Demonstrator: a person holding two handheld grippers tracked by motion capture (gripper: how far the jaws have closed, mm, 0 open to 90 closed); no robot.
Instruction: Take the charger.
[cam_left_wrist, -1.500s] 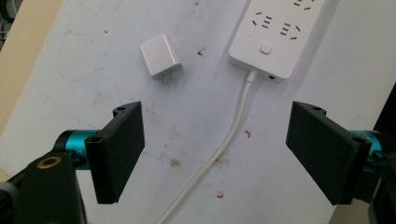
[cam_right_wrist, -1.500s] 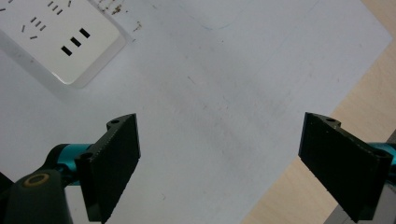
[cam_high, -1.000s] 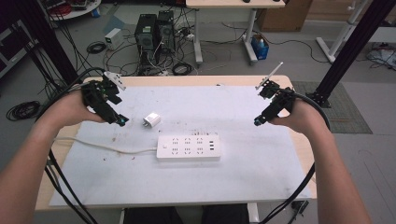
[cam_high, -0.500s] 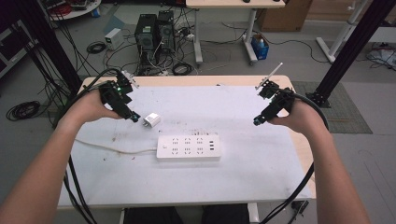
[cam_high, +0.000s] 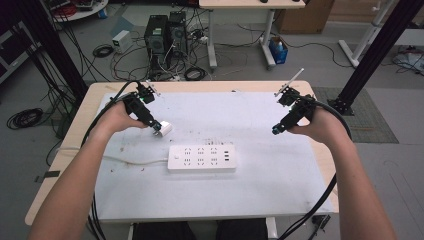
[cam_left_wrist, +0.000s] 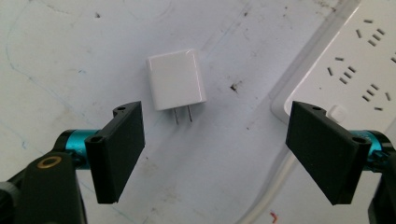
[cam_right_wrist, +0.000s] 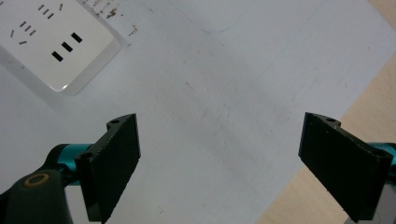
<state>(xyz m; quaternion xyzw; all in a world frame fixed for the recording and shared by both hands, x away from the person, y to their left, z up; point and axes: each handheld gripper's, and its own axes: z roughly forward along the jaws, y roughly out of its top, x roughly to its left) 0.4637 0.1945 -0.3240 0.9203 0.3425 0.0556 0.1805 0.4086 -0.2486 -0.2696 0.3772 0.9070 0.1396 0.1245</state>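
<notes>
The left hand-held gripper hangs released over the desk, its two black jaws spread wide with nothing between them but bare white surface. Just ahead of that gap, and a little toward the left jaw, lies the white plug-in charger, flat on the desk and untouched. Its long axis runs roughly along the gripper's line of sight, and its two metal prongs point back toward the jaws, so the charger's broad sides face the two jaw plates and a short advance would, in my judgement, bring them around the body. In the high view the left hand-held gripper has its tips right at the charger, which sits just beyond the left end of the white power strip, on the far side of the strip from the person. In the left gripper view the strip's corner lies to the right of the charger, near but apart from it, with its cord trailing down past the right jaw. The right hand-held gripper is also released, jaws wide apart over bare desk, well away from the charger and off the strip's right end; the strip's USB end shows at the upper left of its own view. The left hand is clearly the nearer one for the pickup.
</notes>
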